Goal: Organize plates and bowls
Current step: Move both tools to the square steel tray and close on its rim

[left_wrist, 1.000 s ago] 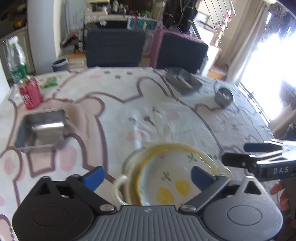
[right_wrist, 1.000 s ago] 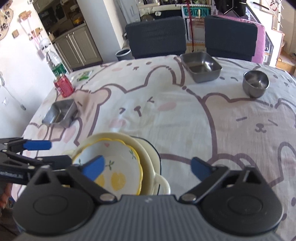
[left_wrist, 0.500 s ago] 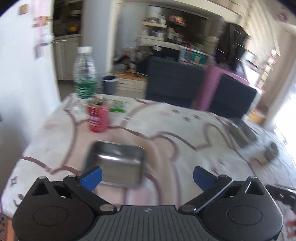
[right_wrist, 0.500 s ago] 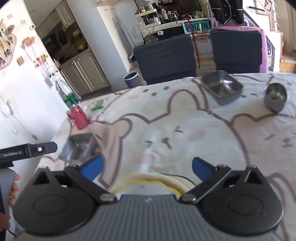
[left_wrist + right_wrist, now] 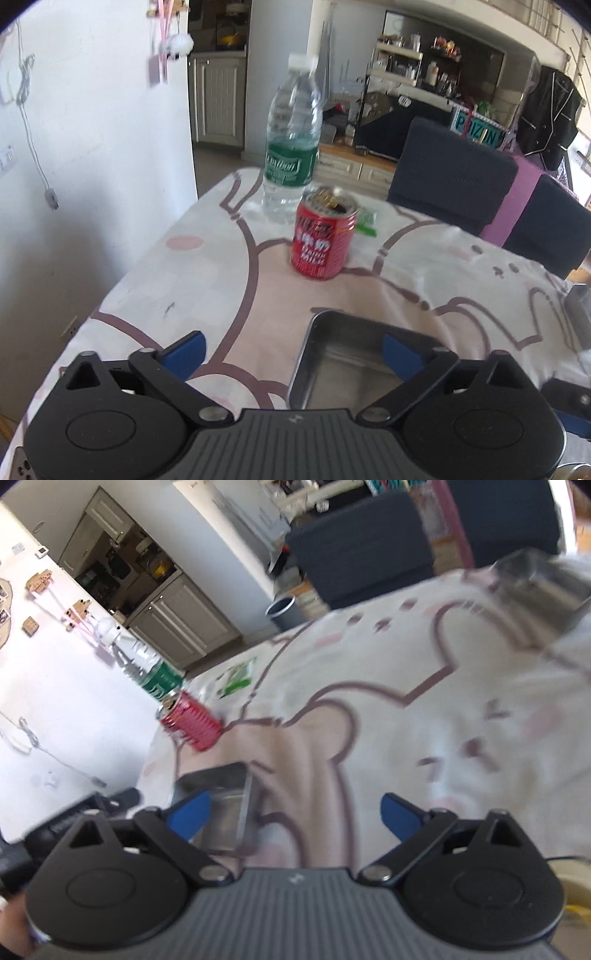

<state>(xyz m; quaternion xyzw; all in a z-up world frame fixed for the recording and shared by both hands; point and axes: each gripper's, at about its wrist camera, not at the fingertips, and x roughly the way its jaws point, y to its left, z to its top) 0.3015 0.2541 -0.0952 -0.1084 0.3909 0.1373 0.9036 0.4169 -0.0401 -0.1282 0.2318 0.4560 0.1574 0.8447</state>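
Note:
A small rectangular steel tray (image 5: 343, 365) lies on the bear-print tablecloth, near the table's left end. My left gripper (image 5: 291, 354) hangs low over it with its jaws wide and closing. The tray's left rim is between them and the right fingertip (image 5: 400, 356) is over the tray's inside; no pad presses on it. My right gripper (image 5: 295, 814) comes at the same tray (image 5: 225, 797) from the other side, jaws also wide and closing. Its left fingertip (image 5: 190, 814) is over the tray. A second steel tray (image 5: 535, 583) shows blurred at the far right.
A red drink can (image 5: 325, 236) and a clear water bottle (image 5: 291, 147) stand just beyond the tray. Dark chairs (image 5: 450, 184) line the far side. The table edge (image 5: 122, 280) and a white wall are close on the left. A yellow bowl rim (image 5: 576, 897) peeks in at right.
Both grippers swung left, away from the stacked yellow bowl and plate, and dropped toward the small steel tray by the red can. Their jaws have narrowed slightly.

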